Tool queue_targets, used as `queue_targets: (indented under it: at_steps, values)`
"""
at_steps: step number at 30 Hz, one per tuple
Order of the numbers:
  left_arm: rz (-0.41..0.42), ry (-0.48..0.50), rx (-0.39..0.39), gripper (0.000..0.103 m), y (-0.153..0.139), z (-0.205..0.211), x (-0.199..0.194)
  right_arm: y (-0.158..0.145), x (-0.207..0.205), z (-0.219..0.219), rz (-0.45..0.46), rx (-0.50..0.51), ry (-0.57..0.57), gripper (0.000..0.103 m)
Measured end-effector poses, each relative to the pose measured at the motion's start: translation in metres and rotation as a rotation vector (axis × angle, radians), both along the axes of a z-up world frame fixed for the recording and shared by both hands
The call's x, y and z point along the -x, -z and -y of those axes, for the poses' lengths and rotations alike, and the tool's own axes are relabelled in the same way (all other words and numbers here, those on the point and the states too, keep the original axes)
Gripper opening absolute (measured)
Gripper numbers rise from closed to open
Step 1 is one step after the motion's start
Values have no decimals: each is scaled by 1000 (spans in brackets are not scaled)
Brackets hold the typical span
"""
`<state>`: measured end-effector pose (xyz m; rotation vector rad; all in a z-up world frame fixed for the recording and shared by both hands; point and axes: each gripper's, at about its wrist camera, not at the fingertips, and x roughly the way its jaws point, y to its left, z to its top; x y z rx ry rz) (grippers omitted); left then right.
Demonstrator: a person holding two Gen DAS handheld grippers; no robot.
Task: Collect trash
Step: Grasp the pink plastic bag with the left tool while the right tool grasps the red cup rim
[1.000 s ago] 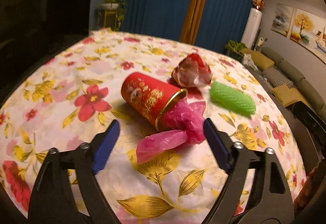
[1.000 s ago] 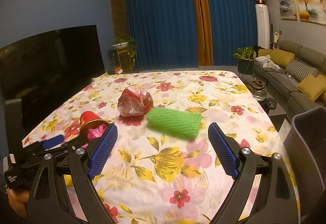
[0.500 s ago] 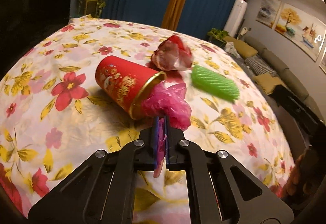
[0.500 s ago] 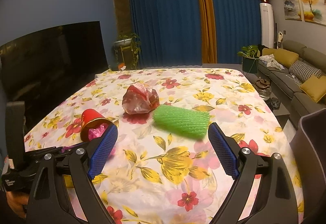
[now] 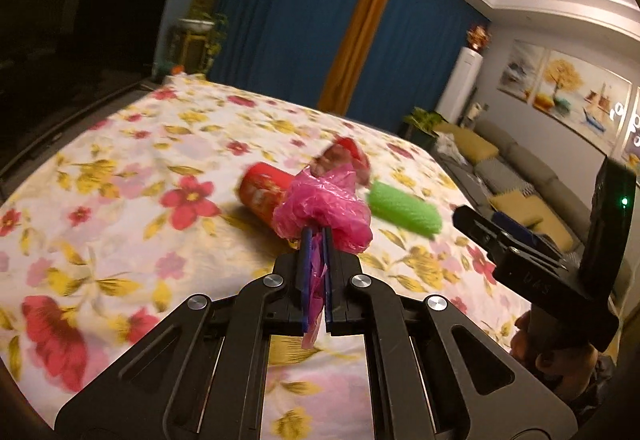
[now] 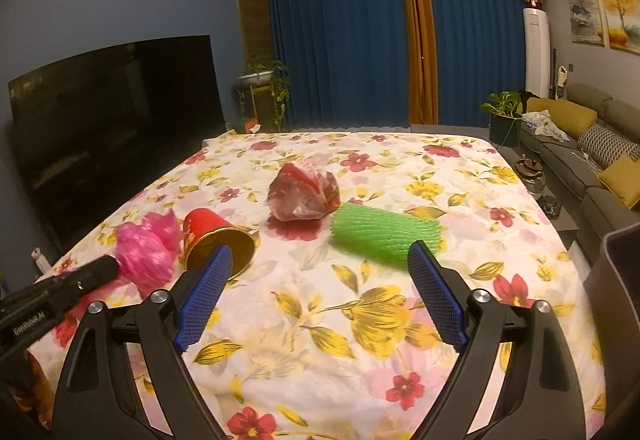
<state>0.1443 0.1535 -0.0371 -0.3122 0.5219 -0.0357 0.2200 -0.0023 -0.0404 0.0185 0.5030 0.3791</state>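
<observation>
My left gripper [image 5: 315,236] is shut on a crumpled pink plastic bag [image 5: 320,205] and holds it lifted above the floral table, clear of the red paper cup [image 5: 260,193]. In the right wrist view the pink bag [image 6: 146,250] hangs left of the red cup [image 6: 218,242], which lies on its side with its gold mouth towards me. A crumpled red-and-clear wrapper [image 6: 304,191] and a green foam net sleeve [image 6: 386,234] lie beyond. My right gripper [image 6: 320,282] is open and empty, just short of the green sleeve.
The table [image 6: 360,320] has a floral cloth. A dark bin rim [image 6: 618,280] stands at its right edge. A large television [image 6: 112,111] is on the left, a sofa [image 6: 592,143] on the right. My right gripper's body shows in the left wrist view [image 5: 532,264].
My left gripper closed on the pink bag, pulled it out of the red cup and lifted it. The cup stays on its side. My right gripper barely moved.
</observation>
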Motion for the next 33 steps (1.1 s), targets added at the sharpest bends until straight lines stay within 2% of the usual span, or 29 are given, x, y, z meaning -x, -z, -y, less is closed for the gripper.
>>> queue_targets:
  at_steps: [9,21,25,30,31,33]
  values:
    - [9,-130,-26,4,-5,-30,14,8,-5,-38,-52,6,-72,79]
    - [9,-189,-47,4,-9,-53,13,44,-35,-114,-226,-14,-196,44]
    - [-4,-189,-47,4,-5,-59,7,48,-41,-126,-243,-21,-213,36]
    - [-20,-185,-54,4,-1,-60,0,51,-45,-140,-246,-3,-239,18]
    - [-21,-183,-56,4,-1,-60,-1,51,-45,-140,-246,-1,-241,12]
    - [-25,-182,-61,4,1,-59,-2,52,-44,-141,-242,4,-244,8]
